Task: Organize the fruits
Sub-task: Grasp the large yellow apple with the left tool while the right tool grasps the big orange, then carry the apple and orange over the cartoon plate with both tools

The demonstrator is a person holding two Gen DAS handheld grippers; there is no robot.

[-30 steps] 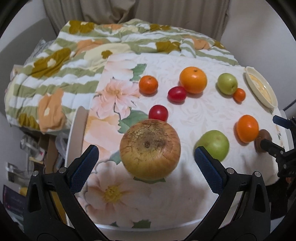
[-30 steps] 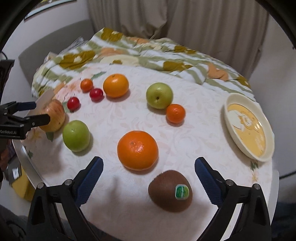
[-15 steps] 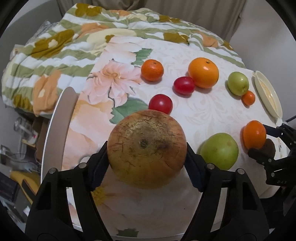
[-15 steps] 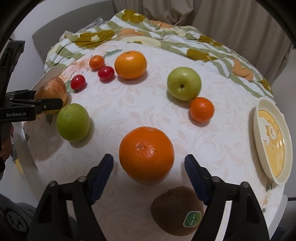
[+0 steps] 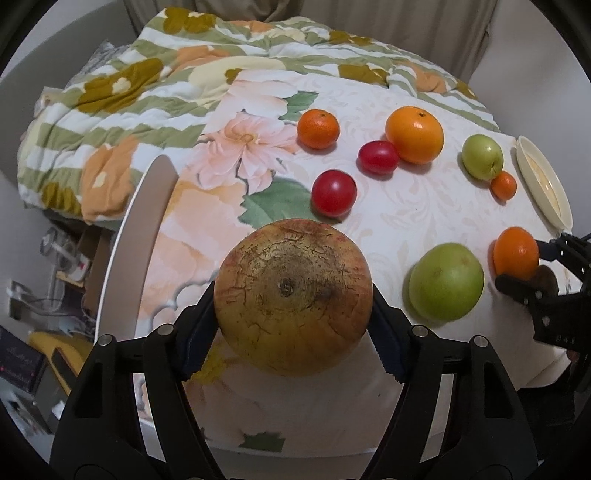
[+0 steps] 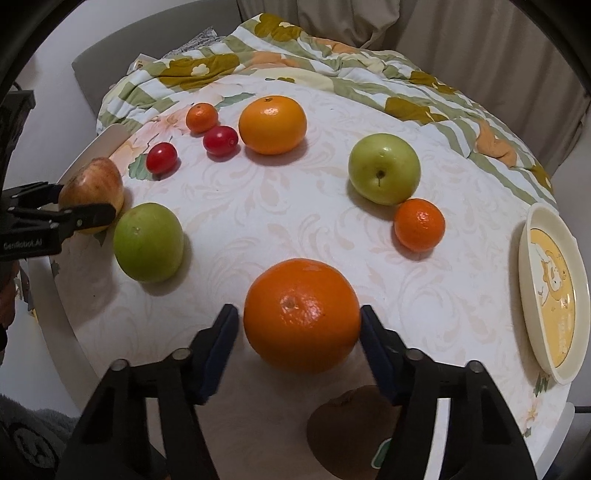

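Both grippers have just closed in. The left gripper [image 5: 293, 325] now clamps the rough, russet-yellow round apple [image 5: 293, 297] at the table's near edge. The right gripper [image 6: 297, 345] has narrowed around the large glossy orange [image 6: 302, 314] — right pad touching, left just short — so both lifts look imminent.

A home, by every sign: a lived-in bedroom or sitting corner. A round table [image 6: 461, 306] wears a pale flowered tablecloth [image 5: 236, 147], and a quilt [image 5: 122, 99] in green, white and orange stripes and blossoms lies bunched just beyond it. Beige curtains [image 6: 461, 33] hang along the back. Fruit is scattered loose across the cloth, a big orange [image 6: 272, 123] among it, and a cream plate [image 6: 550, 291] with a cartoon picture sits at the table's edge. Down beside the table, household clutter [image 5: 48, 273] crowds the floor.
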